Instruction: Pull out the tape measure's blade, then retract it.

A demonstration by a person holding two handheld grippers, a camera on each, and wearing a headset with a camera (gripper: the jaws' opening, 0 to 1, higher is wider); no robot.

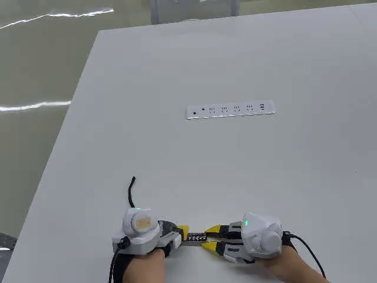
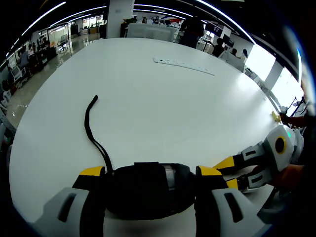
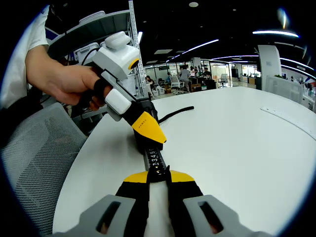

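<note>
Jaws of the left gripper [image 2: 147, 173] clamp the tape measure [image 2: 140, 195]; the right gripper [image 3: 159, 177], tip to tip with it low over the tabletop [image 1: 235, 165], pinches the blade [image 3: 153, 159].

A white table [image 1: 235, 59] takes up most of the head view. A white power strip [image 1: 230, 109] lies flat on it, towards the far side, with its row of sockets facing up. To the left of the table is a glossy greenish floor [image 1: 35, 71] streaked with reflected light. In the right gripper view, a grey mesh chair [image 3: 34, 173] stands at the table's edge. In the left gripper view, people [image 2: 219, 47] sit beyond the table near a white column [image 2: 117, 11].
</note>
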